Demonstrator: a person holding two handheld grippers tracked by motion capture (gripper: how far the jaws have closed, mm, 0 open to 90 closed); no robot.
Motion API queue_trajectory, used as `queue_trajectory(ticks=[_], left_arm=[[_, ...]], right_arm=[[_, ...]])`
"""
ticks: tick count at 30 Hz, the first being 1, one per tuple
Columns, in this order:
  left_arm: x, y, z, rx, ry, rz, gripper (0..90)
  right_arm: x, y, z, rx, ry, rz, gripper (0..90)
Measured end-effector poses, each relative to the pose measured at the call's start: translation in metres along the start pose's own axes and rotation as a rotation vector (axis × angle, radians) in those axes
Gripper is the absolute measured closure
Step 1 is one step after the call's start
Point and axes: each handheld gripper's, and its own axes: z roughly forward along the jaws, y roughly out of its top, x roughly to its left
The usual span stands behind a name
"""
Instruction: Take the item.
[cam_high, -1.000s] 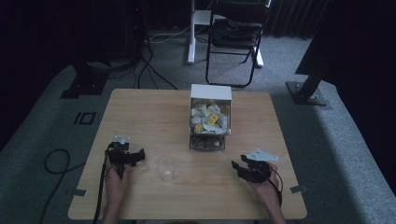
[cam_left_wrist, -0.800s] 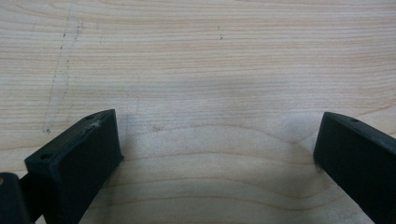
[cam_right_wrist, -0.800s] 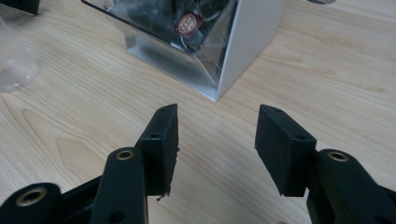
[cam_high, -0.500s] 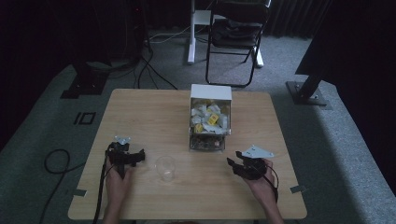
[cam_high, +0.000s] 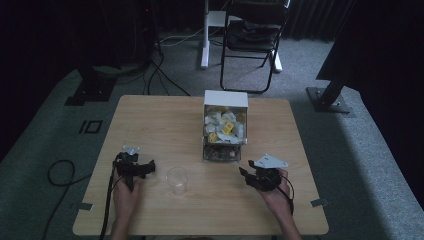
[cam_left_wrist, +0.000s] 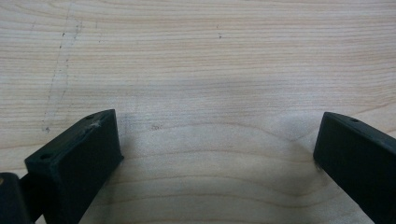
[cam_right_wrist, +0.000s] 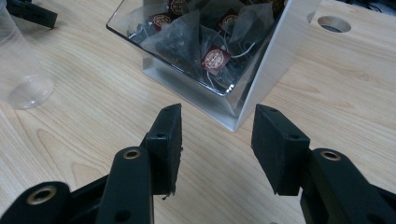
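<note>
The wooden table (cam_high: 165, 120) carries everything under inspection. At its middle, toward the far edge, stands a white dispenser box (cam_high: 225, 125) with a clear front; its upper compartment holds white and yellow sachets, and its lower clear tray (cam_right_wrist: 187, 56) holds pyramid tea bags (cam_right_wrist: 215, 58) with dark red round tags. In the right gripper view the near corner of this tray sits just beyond the jaw tips, apart from them.

A clear plastic cup (cam_high: 177, 180) stands upright on the table, nearer the person than the box and between the two hands; from the high view nothing can be seen inside it. It also shows at the left edge of the right gripper view (cam_right_wrist: 21, 74).

The right gripper (cam_high: 250, 177) is held low over the table, to the right of the cup and near the box's right front corner, pointing toward the tray. Its jaws stand partly apart and have just been closing; nothing lies between them but bare wood, and they hold nothing.

The left gripper (cam_high: 145, 169) rests to the left of the cup, near it but not touching. Its jaws are spread wide over plain table surface, with nothing gripped.
</note>
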Motion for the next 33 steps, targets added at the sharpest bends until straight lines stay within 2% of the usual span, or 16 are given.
queue_trajectory(ticks=[16,33], left_arm=[[0.000,0.000,0.000,0.000,0.000,0.000,1.2],[0.000,0.000,0.000,0.001,0.000,0.001,1.2]], right_arm=[[0.009,0.010,0.007,-0.019,0.019,-0.041,55.2],[0.015,0.018,0.015,-0.022,0.023,-0.063,54.1]])
